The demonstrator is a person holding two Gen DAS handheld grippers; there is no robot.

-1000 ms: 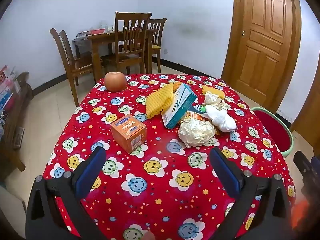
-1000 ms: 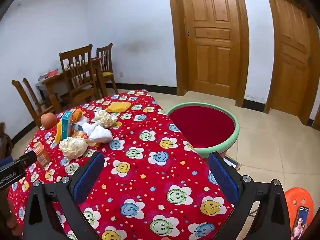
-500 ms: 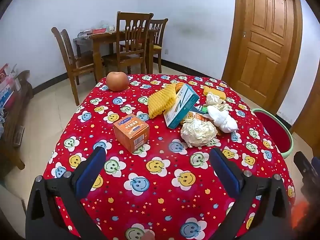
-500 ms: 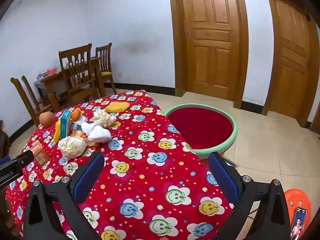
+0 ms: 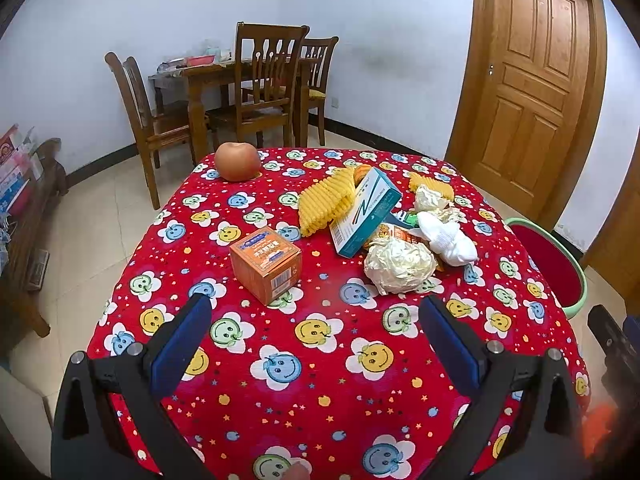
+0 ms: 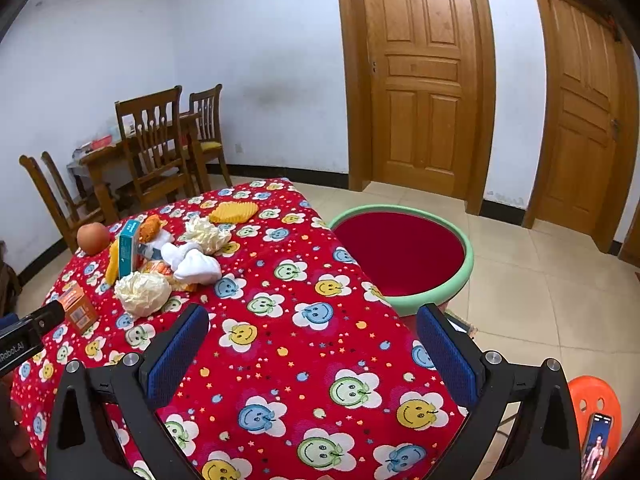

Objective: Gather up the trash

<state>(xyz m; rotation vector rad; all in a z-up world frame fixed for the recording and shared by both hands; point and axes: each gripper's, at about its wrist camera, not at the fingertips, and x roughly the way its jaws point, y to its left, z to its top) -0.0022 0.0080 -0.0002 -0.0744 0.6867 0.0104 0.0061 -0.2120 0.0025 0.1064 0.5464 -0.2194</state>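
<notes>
So left gripper (image 5: 316,336) fingers wide, empty; crumpled paper ball (image 5: 400,266) just ahead looks light, squashy — pinch across middle.

- Table (image 5: 320,392): covered by a red cloth printed with smiley flowers.
- Apple (image 5: 237,161): far left of the table, apart from the rest.
- Orange box (image 5: 265,265): left of centre, standing alone.
- Yellow ridged foam sheet (image 5: 326,200): centre far, touching the teal-and-white box (image 5: 366,212), which leans tilted on the pile.
- Crumpled cream paper ball (image 5: 400,265): right of centre, nearest item of the pile.
- White wad (image 5: 450,238): just right of the paper ball.
- Second crumpled paper (image 5: 430,200): behind the white wad.
- Second yellow foam piece (image 6: 233,212): far right of the pile.
- Floor (image 6: 540,280): pale tiles; a green-rimmed red basin (image 6: 400,256) is beside the table's right edge.
</notes>
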